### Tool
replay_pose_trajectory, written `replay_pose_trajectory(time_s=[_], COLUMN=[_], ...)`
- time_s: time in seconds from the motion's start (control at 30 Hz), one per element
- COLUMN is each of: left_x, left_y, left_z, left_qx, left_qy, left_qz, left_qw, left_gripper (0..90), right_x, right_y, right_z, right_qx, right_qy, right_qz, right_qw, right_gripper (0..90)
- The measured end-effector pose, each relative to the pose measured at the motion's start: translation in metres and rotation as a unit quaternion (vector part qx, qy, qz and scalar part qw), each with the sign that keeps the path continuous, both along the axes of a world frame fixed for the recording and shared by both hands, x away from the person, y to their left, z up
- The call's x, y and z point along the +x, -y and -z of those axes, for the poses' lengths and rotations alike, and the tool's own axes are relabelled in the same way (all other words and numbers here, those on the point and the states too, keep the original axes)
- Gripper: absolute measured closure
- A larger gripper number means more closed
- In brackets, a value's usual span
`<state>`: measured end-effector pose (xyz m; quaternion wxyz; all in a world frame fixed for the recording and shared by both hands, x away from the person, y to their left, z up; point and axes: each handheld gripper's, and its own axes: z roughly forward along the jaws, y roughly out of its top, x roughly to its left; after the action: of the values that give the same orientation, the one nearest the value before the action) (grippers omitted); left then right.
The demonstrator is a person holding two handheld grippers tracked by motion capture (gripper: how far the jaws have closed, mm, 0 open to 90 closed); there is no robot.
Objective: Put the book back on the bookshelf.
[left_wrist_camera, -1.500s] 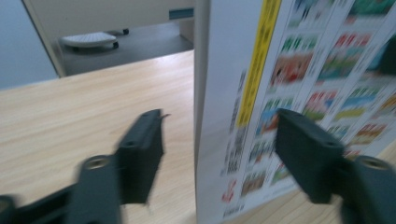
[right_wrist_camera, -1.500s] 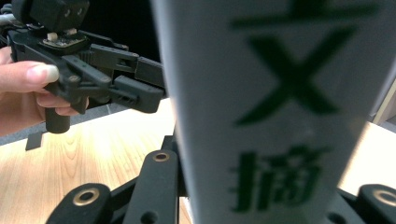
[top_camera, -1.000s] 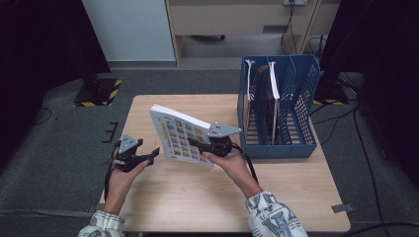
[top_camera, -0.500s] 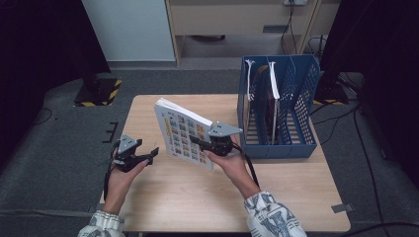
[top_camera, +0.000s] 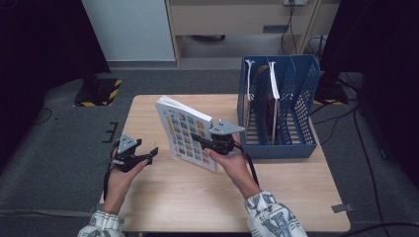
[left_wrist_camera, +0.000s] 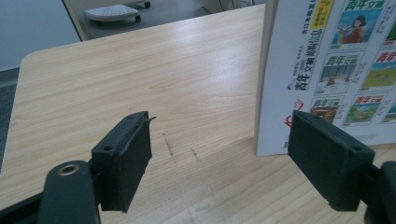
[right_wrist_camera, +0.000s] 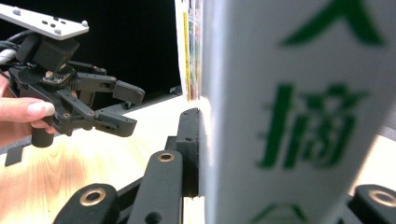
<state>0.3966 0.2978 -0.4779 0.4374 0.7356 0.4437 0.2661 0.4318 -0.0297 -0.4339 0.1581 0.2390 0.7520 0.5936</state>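
Now the right hand-held gripper [top_camera: 203, 141] is clamped on the book [top_camera: 185, 132], holding it tilted on edge above the desk [top_camera: 163, 197], left of the blue file rack [top_camera: 276, 113]. Just beside the book, the left hand-held gripper [top_camera: 150, 153] has its jaws apart, holding nothing.
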Motion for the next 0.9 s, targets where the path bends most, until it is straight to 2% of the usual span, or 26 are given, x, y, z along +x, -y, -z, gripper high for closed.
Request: replay_pose_trajectory(time_s=[0.23, 0.9], left_x=[0.0, -0.001], left_y=[0.0, 0.0], left_z=[-0.001, -0.002], left_qx=[0.0, -0.002], left_qy=[0.001, 0.005], left_qz=[0.0, 0.0], left_qw=[1.0, 1.0], left_gripper=[21.6, 22.2], right_x=[-0.002, -0.005], right_y=[0.003, 0.006], right_z=[-0.008, -0.016], right_qx=[0.004, 0.01], right_qy=[0.007, 0.018], right_qz=[0.006, 0.007], right_qw=[1.0, 0.9998], right_gripper=[73.9, 73.9])
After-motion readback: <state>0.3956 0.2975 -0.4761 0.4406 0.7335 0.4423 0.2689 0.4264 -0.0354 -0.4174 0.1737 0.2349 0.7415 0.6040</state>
